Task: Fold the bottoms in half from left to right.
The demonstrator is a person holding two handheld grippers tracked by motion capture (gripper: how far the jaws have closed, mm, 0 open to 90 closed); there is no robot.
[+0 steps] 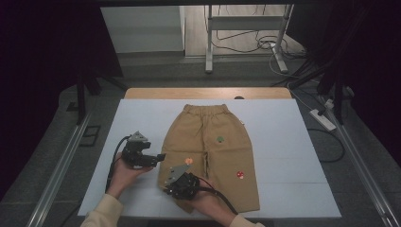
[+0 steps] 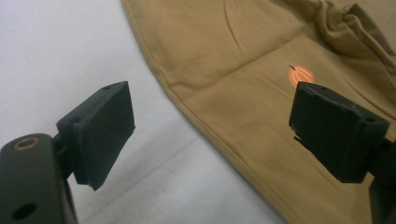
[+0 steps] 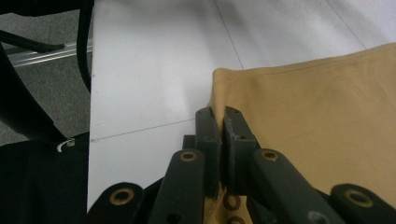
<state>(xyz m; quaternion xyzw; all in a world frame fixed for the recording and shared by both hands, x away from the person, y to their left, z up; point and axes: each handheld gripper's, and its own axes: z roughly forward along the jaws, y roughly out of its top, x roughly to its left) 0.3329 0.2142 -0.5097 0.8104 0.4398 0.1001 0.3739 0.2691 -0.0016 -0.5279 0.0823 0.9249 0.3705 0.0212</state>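
From the high view a pair of tan trousers [image 1: 213,151] lies flat on a white sheet [image 1: 142,118] that covers the table, waistband at the far side and legs toward the person. Three small patches show on the cloth there: a green one [image 1: 220,139], an orange one [image 1: 188,161] and a red one [image 1: 240,175]. The right gripper [image 1: 166,188] sits at the near corner of the left-hand trouser leg, but that view does not make out its jaws. The right gripper view does: the two black jaws are pressed together with the corner of the hem pinched between them, and the cloth runs off to the right over the white sheet. The left gripper [image 1: 161,157] is at the outer edge of the same leg; the left gripper view shows its jaws spread wide with nothing between them, one over the sheet and one over the cloth beside the orange patch.
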